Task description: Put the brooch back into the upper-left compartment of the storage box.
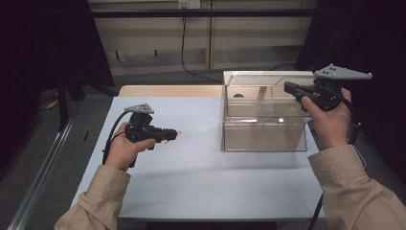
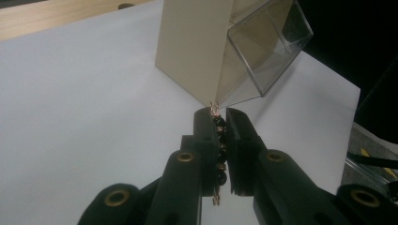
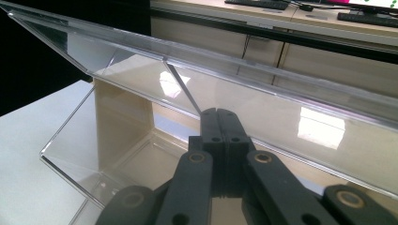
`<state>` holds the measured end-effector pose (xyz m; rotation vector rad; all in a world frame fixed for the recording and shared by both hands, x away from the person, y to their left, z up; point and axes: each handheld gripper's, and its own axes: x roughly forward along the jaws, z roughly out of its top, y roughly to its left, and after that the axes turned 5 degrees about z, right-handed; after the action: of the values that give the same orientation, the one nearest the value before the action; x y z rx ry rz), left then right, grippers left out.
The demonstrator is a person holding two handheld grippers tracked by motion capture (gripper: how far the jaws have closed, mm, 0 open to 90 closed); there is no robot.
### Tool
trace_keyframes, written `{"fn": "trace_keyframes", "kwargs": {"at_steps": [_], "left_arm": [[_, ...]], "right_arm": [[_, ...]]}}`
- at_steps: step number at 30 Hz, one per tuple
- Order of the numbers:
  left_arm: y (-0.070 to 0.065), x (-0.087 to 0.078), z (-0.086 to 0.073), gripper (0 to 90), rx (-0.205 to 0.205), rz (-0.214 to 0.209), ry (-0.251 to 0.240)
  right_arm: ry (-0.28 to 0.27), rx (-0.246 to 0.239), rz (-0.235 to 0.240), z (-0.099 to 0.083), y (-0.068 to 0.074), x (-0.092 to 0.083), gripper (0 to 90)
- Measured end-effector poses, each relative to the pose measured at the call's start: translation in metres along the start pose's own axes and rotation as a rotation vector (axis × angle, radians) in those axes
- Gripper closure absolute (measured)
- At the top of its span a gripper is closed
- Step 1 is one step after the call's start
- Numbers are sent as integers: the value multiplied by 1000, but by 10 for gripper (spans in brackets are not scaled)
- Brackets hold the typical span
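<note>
At the near left, over the white surface [image 1: 191, 167], a beaded chain [image 2: 218, 140] is pinched between the fingers of the left gripper [image 1: 173, 134]. Farther right, the right gripper [image 1: 289, 87], fingers clenched together and empty, is held at the clear box [image 1: 264, 129].

One clear box [image 1: 264, 125] on the table [image 1: 191, 163], one beaded chain [image 2: 218, 140], two grippers: left gripper [image 1: 173, 134], right gripper [image 1: 288, 87].
</note>
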<state>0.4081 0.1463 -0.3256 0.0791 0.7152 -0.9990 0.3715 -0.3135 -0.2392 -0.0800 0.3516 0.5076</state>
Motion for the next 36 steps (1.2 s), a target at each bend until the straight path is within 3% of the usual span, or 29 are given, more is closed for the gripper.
{"fn": "trace_keyframes", "kwargs": {"at_steps": [36], "left_arm": [[-23,8,41,838,37,-43,-29]], "right_arm": [[3,-2,3,1,2,1,900]]}}
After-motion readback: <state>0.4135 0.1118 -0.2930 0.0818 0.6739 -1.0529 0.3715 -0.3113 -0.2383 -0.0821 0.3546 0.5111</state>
